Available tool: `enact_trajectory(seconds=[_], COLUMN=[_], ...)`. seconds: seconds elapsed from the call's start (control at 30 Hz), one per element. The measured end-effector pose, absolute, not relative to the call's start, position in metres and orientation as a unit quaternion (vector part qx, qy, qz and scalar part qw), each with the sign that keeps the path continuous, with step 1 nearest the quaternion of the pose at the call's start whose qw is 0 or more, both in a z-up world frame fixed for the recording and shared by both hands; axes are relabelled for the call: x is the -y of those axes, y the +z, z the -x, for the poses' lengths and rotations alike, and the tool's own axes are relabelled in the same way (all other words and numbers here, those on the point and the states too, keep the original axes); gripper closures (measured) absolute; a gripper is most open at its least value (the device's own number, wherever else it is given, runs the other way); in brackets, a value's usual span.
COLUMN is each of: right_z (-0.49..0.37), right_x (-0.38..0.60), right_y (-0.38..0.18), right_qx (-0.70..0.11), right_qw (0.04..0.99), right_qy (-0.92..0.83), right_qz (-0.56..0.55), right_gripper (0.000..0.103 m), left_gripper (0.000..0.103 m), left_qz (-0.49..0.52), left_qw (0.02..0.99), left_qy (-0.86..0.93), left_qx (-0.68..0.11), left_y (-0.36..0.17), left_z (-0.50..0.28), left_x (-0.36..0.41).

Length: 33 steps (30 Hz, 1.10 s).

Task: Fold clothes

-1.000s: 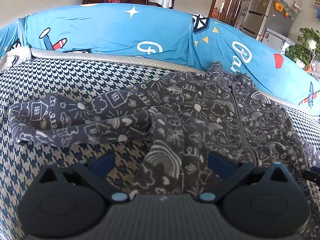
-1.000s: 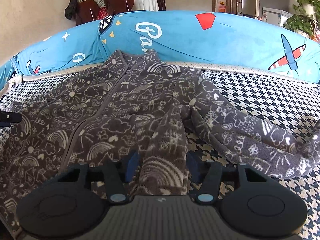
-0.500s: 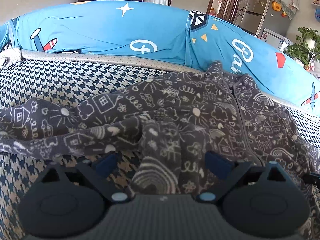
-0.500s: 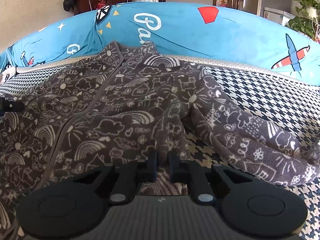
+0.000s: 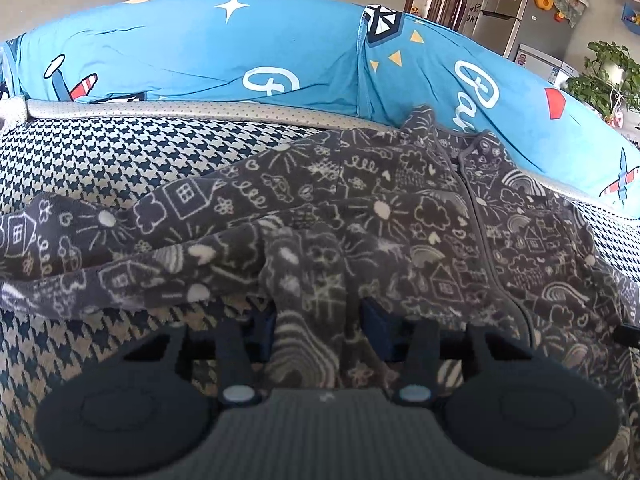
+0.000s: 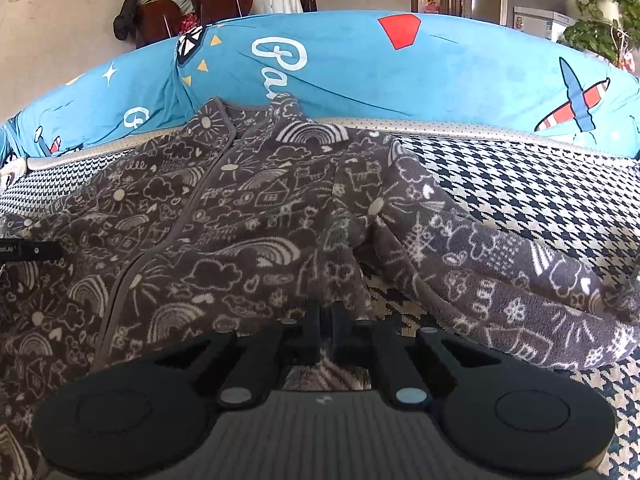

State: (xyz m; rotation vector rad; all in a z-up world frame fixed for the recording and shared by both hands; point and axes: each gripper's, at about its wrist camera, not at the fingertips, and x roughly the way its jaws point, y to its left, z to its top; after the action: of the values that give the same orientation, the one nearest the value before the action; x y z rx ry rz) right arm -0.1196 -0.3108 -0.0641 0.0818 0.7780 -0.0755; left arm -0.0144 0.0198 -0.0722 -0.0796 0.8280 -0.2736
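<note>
A dark grey fleece zip jacket (image 5: 400, 216) with white doodle print lies spread on a houndstooth sofa seat (image 5: 120, 152), collar toward the backrest. It also fills the right wrist view (image 6: 240, 216). My left gripper (image 5: 316, 324) has closed on a bunched fold of the jacket's lower hem, beside the left sleeve (image 5: 100, 248). My right gripper (image 6: 326, 332) is shut tight on the hem by the right sleeve (image 6: 520, 292), which stretches out to the right.
Blue cartoon-print cushions (image 5: 200, 48) form the sofa back behind the jacket (image 6: 400, 72). Bare houndstooth seat (image 6: 540, 192) lies to each side. Chairs, a fridge (image 5: 516, 12) and a plant (image 6: 604, 20) stand in the room beyond.
Both grippers have closed on the jacket's hem: the right shut first, the left narrowed from wide open. Both moved in closer and the hem is bunched and lifted slightly.
</note>
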Motion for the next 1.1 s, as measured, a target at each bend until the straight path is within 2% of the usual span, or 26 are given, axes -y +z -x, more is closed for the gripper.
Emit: enact_trajectory(seconds=[0.1,0.2,0.27,0.3,0.37,0.4,0.43,0.53,0.9,1.1], right_z=[0.118,0.116,0.114,0.113,0.11,0.109,0.108,0.109,0.105,0.093], right_x=[0.309,0.307,0.304,0.302,0.3,0.299,0.299,0.3,0.301,0.296], right_y=[-0.066,-0.067,-0.069,-0.07,-0.074,-0.076,-0.077,-0.075,-0.056,-0.068], right_qx=[-0.382,-0.381,-0.378,-0.379,-0.384,-0.387,-0.388,-0.375,-0.301,-0.328], right_qw=[0.923,0.923,0.925,0.925,0.923,0.921,0.921,0.926,0.95,0.941], right_qy=[-0.035,-0.028,-0.027,-0.028,-0.034,-0.037,-0.039,-0.041,-0.079,-0.086], right_qz=[-0.037,-0.035,-0.025,-0.018,-0.003,0.003,0.007,0.005,-0.006,0.008], right_gripper=[0.074,0.072,0.073,0.073,0.081,0.092,0.093,0.098,0.098,0.098], left_gripper=[0.046,0.045,0.048,0.053,0.063,0.07,0.076,0.081,0.083,0.082], left_qz=[0.042,0.04,0.036,0.033,0.028,0.028,0.031,0.031,0.061,0.051], left_qw=[0.906,0.908,0.909,0.909,0.908,0.908,0.907,0.911,0.927,0.926], left_qy=[-0.131,-0.134,-0.135,-0.134,-0.132,-0.132,-0.133,-0.128,-0.114,-0.114], left_qx=[-0.399,-0.395,-0.392,-0.393,-0.396,-0.397,-0.399,-0.39,-0.351,-0.356], left_y=[-0.073,-0.072,-0.072,-0.073,-0.075,-0.076,-0.077,-0.075,-0.06,-0.068], left_z=[0.014,0.014,0.013,0.012,0.011,0.01,0.009,0.01,0.006,-0.002], left_x=[-0.02,-0.018,-0.017,-0.016,-0.015,-0.015,-0.015,-0.014,-0.016,-0.014])
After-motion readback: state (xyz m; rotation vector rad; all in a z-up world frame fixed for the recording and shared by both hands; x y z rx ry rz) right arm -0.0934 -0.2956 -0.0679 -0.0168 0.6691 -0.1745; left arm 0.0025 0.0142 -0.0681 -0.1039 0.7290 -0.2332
